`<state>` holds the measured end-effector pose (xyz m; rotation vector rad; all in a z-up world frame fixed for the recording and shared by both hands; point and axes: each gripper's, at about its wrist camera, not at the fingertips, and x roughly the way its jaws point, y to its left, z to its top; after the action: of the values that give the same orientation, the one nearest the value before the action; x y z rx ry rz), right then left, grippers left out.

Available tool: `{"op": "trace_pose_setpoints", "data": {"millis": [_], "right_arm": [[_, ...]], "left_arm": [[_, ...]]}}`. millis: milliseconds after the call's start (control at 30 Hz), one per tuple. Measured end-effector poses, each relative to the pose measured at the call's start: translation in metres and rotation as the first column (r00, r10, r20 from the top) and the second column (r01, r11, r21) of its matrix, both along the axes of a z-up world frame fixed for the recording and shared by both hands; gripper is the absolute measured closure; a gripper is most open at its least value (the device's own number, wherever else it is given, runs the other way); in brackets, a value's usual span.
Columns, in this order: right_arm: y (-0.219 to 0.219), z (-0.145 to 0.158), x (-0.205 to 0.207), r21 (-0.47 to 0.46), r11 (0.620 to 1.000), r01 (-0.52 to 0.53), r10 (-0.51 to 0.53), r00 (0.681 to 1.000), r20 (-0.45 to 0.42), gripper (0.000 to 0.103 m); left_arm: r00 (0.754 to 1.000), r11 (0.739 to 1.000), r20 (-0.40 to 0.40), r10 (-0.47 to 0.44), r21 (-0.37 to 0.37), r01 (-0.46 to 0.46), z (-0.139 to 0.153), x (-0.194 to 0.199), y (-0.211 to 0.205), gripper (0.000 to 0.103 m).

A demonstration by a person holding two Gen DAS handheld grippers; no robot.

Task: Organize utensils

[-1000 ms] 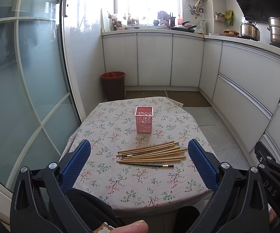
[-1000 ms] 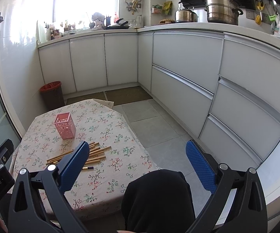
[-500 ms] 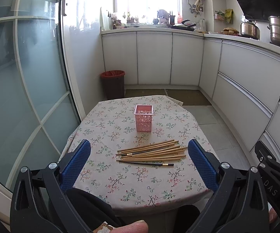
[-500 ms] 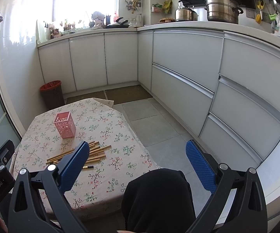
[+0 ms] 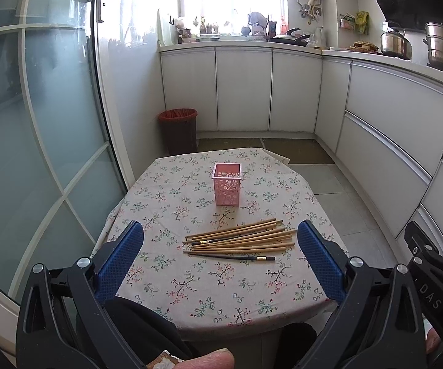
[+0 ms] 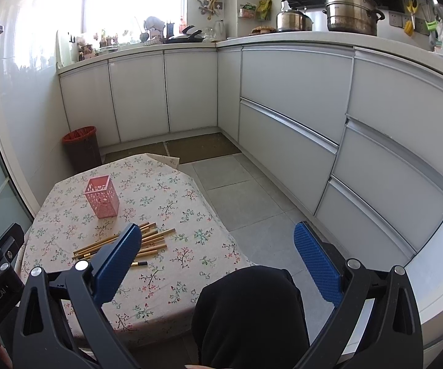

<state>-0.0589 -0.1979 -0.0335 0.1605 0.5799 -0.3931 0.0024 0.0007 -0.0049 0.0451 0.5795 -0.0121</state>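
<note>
— Left wrist view first: how do the left tongs (image 5: 220, 247) stand?
— Spread wide with nothing between the blue pads (image 5: 120, 258), held above the near edge of the counter (image 5: 221, 289) with its floral cloth. The bundle of wooden chopsticks (image 5: 240, 238) lies just ahead between the two fingers, and one dark chopstick (image 5: 229, 256) sits nearest, a little apart from the rest.
— And the holder?
— The pink perforated basket (image 5: 227, 188) stands upright farther ahead, beyond the chopsticks and not touching them.
— The right tongs (image 6: 217, 255)?
— Equally wide open, gripping nothing — they hang off the counter's right edge, over a dark-clothed knee (image 6: 249, 313) and the tiled floor (image 6: 252, 203). Chopsticks lie behind the left pad; the basket is ahead and left. A red-rimmed bin (image 6: 81, 147) stands far beyond.
</note>
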Motion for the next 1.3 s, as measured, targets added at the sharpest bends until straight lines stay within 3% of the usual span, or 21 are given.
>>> {"op": "trace_pose_setpoints", "data": {"millis": [633,867,1000,1100,1233,1300], "right_arm": [[-0.009,-0.014,0.018,0.027,0.999,0.020,-0.018,0.997,-0.072,0.007],[-0.019,-0.026,0.035,0.107,0.994,0.020,-0.011,0.996,-0.086,0.007],[-0.029,-0.038,0.053,0.168,0.986,0.005,0.011,0.996,-0.092,0.006],[-0.032,-0.047,0.069,0.175,0.985,-0.004,0.025,0.993,-0.116,0.007],[-0.035,-0.058,0.092,0.172,0.985,-0.015,0.041,0.988,-0.149,0.007],[-0.039,-0.065,0.102,0.180,0.984,-0.016,0.044,0.987,-0.155,0.007]], "left_arm": [[0.998,1.000,-0.060,-0.018,0.009,0.019,-0.011,0.019,-0.004,0.007],[0.983,0.997,-0.170,-0.070,-0.003,0.071,-0.027,0.052,-0.009,0.007],[0.929,0.979,-0.313,-0.198,-0.018,0.203,-0.046,0.096,-0.025,0.007],[0.887,0.953,-0.375,-0.271,0.027,0.302,-0.060,0.127,-0.048,0.007],[0.789,0.895,-0.480,-0.384,0.017,0.446,-0.082,0.173,-0.084,0.007],[0.715,0.863,-0.546,-0.436,-0.030,0.504,-0.097,0.200,-0.102,0.007]]}}
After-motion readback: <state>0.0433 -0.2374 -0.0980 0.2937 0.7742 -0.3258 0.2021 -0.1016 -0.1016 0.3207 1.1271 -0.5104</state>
